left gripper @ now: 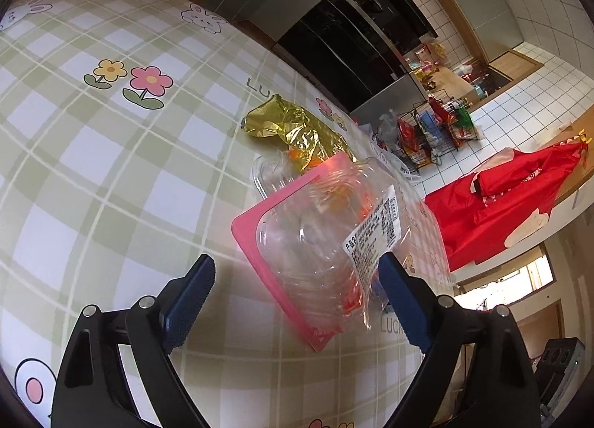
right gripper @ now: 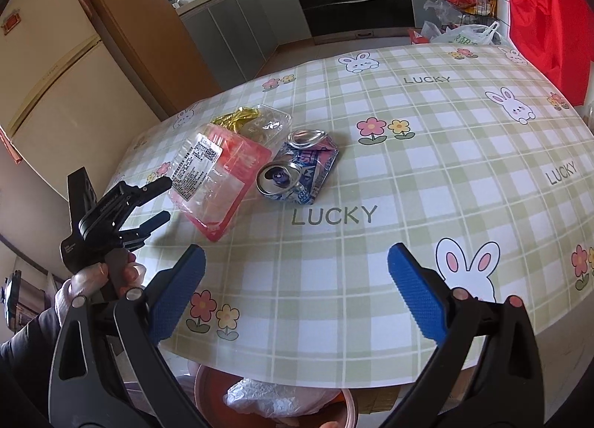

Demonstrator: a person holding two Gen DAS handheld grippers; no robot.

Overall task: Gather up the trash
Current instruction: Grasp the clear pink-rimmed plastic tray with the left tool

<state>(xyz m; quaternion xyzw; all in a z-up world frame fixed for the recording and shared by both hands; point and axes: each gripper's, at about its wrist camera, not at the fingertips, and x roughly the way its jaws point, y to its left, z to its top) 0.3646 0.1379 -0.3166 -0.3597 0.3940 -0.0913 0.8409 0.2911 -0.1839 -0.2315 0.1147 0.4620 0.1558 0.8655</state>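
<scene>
A clear plastic clamshell with a pink card backing (left gripper: 319, 242) (right gripper: 213, 182) lies on the checked tablecloth. A crumpled gold foil wrapper (left gripper: 297, 130) (right gripper: 237, 117) and a second clear tray (right gripper: 269, 123) lie just behind it. A crushed blue drink can (right gripper: 300, 168) lies to their right. My left gripper (left gripper: 297, 279) (right gripper: 163, 201) is open, its fingers on either side of the clamshell's near end. My right gripper (right gripper: 297, 272) is open and empty, over the table's near edge, well short of the can.
The table (right gripper: 445, 186) has a green plaid cloth with rabbits and flowers. A bin with a plastic bag liner (right gripper: 274, 398) sits below its near edge. A red cloth (left gripper: 519, 197) hangs beyond the table. Kitchen cabinets, an oven and wire racks stand behind.
</scene>
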